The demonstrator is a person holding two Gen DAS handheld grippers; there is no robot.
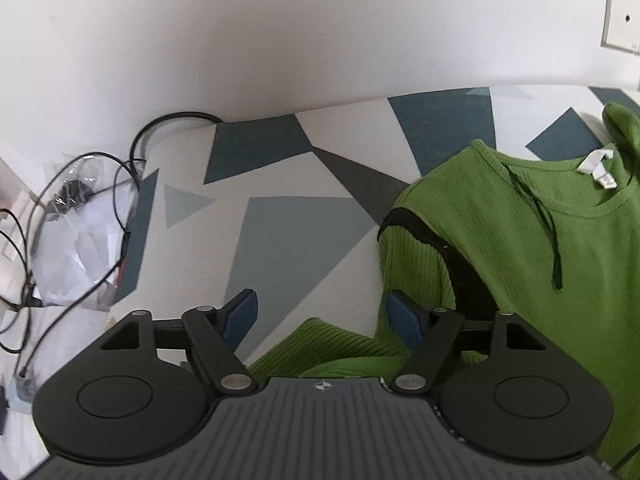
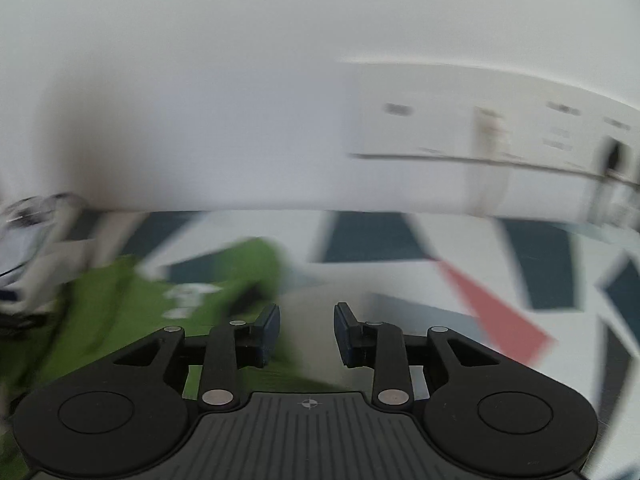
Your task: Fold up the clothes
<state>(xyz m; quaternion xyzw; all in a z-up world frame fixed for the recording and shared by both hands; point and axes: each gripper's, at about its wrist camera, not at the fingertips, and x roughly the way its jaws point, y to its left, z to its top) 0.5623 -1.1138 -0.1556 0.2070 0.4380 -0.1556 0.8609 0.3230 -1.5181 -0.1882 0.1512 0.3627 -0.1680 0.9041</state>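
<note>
left wrist view has the left gripper (image 1: 320, 318) spread wide and empty right over the ribbed sleeve (image 1: 412, 256) of the green sweater (image 1: 520, 240), sleeve running up toward the shoulder, while the right gripper (image 2: 306, 330), half-closed on nothing, sits off its blurry right edge.
</note>
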